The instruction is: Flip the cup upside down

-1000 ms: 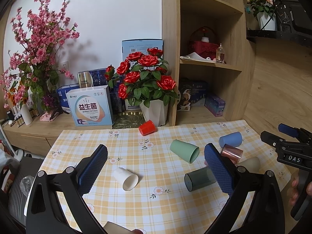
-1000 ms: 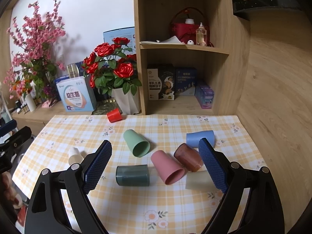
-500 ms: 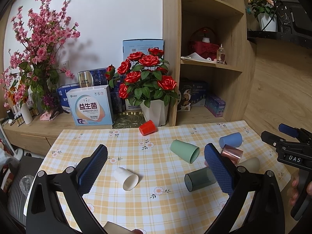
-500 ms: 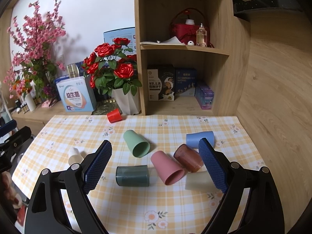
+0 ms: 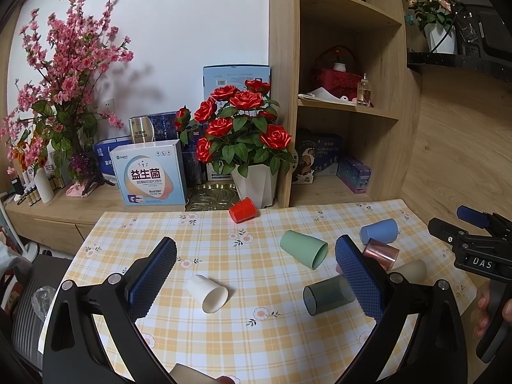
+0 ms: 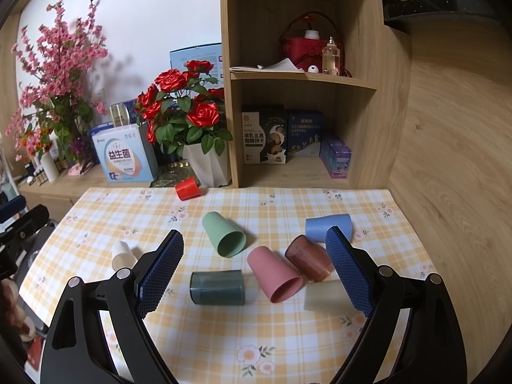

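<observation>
Table [image 6: 320,345] with yellow plaid floral cloth, eight cups on it, all lying on their sides, none upside down.

Left to right, right wrist view:
- White cup [image 6: 123,255] [image 5: 207,293] far left, apart from the rest.
- Red cup [image 6: 187,188] [image 5: 242,210] at back edge, just in front of the rose pot [image 6: 208,164].
- Green cup [image 6: 224,234] [image 5: 304,248] mid-table, mouth facing near-right.
- Dark grey translucent cup [image 6: 217,287] [image 5: 329,295] nearer, lying crosswise.
- Pink cup [image 6: 275,273], mouth toward camera, just beside brown translucent cup [image 6: 308,262] [image 5: 380,253].
- Cream cup [image 6: 324,296] [image 5: 412,271] nearest, right of pink, partly behind right pad.
- Blue cup [image 6: 326,227] [image 5: 379,231] behind brown one.

Left gripper [image 5: 256,275]: fingers spread wide, nothing between, hovering above the table over the white cup area.
Right gripper [image 6: 254,270]: fingers spread wide, holding nothing, above the grey/pink/brown cluster.

Shelf unit [image 6: 364,128] with boxes behind the table.
</observation>
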`<state>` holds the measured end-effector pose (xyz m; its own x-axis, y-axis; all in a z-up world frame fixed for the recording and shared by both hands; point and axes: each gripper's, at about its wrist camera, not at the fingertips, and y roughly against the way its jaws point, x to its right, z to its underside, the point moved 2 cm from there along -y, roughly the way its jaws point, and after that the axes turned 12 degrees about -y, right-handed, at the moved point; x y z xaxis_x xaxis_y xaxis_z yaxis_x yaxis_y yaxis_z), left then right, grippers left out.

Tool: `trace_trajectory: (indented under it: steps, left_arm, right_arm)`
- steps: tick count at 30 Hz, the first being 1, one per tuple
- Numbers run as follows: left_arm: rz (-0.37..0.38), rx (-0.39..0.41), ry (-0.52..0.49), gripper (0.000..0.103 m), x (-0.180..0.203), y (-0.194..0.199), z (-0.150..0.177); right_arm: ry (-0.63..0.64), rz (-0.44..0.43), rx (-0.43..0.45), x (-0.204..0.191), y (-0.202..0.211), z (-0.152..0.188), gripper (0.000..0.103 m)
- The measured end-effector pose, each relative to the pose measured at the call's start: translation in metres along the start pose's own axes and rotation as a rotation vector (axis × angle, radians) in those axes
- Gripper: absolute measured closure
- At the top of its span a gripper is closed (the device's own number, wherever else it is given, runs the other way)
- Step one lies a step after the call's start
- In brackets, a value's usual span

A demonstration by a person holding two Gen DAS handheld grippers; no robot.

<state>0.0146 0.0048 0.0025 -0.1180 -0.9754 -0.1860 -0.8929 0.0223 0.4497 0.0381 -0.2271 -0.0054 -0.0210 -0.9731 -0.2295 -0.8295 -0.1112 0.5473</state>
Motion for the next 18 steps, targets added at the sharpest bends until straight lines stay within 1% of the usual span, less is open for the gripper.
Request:
trace_trajectory:
  steps: [13,18]
  left_arm:
    - [0.001,0.006,0.007,0.006,-0.0013,0.0002,-0.0011]
    - [0.012,0.004,0.011,0.006,-0.0022,0.0002,-0.0025]
  right_arm:
    - [0.002,0.000,0.005,-0.0003,-0.0002,-0.0024,0.016]
    - [0.000,0.001,-0.001,-0.0005,-0.0007,-0.0023,0.016]
